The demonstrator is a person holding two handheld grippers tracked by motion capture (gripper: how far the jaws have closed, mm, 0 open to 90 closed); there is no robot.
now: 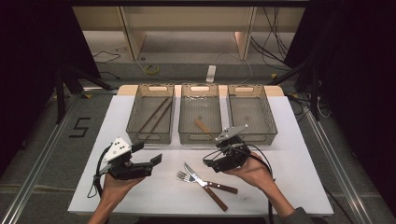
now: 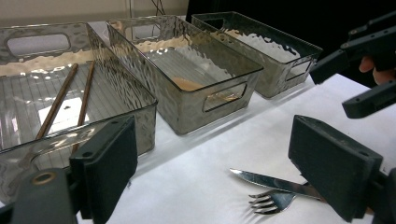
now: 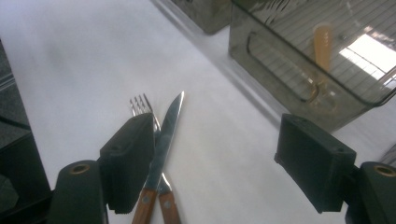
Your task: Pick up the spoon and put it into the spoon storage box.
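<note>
Nearest the camera, low in the high view, the left gripper waits at left with fingers spread and empty. At centre the fork and knife lie crossed on the worktop. The right gripper, fingers spread, hangs above them; best lower over one wooden handle, clear of the crossing, then close.
</note>
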